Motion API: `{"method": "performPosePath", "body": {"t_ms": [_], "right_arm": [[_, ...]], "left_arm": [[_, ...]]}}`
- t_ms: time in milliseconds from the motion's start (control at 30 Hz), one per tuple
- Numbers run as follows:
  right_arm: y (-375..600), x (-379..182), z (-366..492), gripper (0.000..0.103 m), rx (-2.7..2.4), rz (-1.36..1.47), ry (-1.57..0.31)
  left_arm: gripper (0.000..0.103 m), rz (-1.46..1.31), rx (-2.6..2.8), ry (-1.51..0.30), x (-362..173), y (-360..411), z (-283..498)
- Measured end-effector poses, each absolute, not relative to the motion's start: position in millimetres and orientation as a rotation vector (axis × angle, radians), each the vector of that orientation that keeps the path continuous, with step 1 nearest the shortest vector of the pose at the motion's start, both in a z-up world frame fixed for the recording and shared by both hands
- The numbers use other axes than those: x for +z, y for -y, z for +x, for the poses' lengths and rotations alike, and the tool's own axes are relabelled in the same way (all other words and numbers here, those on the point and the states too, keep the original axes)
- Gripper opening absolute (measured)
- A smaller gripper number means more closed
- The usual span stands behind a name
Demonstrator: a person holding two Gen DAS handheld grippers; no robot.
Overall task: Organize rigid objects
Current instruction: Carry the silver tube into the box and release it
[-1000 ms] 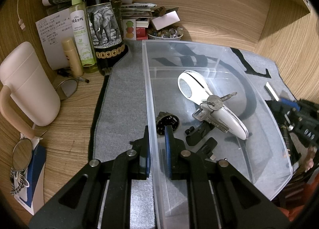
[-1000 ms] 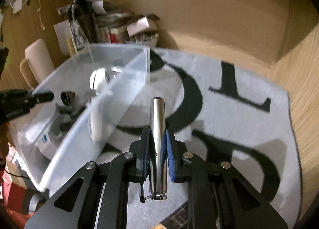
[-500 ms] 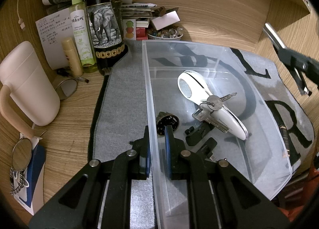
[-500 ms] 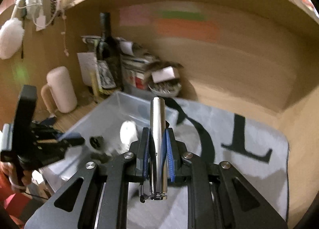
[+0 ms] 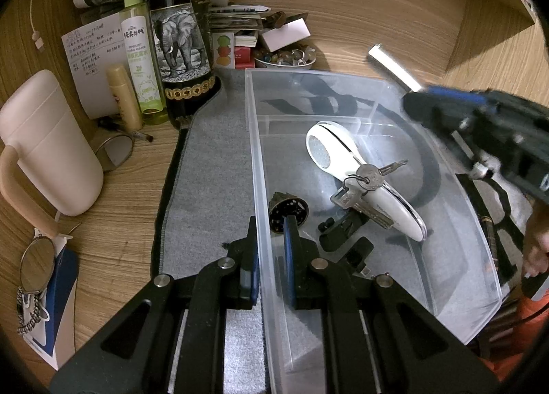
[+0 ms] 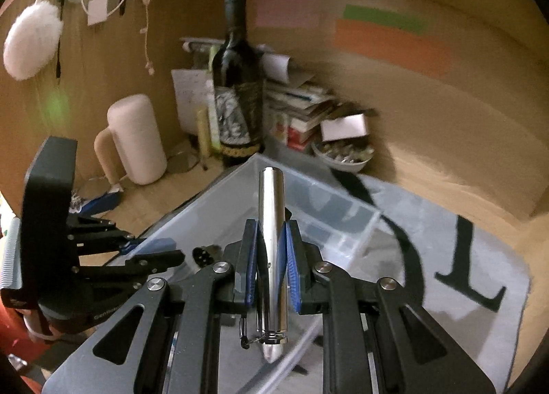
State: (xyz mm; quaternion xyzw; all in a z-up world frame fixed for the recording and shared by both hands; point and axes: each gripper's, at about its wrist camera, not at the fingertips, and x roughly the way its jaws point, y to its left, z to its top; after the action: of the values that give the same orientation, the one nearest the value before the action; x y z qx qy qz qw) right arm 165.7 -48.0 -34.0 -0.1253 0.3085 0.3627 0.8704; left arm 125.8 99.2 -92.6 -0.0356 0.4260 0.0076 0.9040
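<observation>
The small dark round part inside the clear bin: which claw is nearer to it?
Left. The left claw grips the clear bin wall right beside the round part; the right claw hovers across the bin, holding a metal cylinder.

Home desk nook, wood-panelled walls, wine bottle (image 5: 181, 33), stacked books (image 5: 240, 23), sticky notes (image 6: 391, 47), mug (image 5: 48, 147)

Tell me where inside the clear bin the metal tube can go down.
The far end of the clear bin, behind the white handle, is bare, as is the strip along its right wall. The near middle is crowded: keys, a round cap, black clips and the left gripper clamped on the rim.
</observation>
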Motion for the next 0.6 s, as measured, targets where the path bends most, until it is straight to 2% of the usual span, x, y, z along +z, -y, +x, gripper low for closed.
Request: {"method": "performPosePath", "body": {"t_ms": [600], "right_arm": [[14.1, -77.2, 184.0, 0.015, 0.826, -0.372, -0.848]], "left_arm": [[0.011, -0.078, 0.014, -0.880, -93.0, -98.8, 125.2]]}}
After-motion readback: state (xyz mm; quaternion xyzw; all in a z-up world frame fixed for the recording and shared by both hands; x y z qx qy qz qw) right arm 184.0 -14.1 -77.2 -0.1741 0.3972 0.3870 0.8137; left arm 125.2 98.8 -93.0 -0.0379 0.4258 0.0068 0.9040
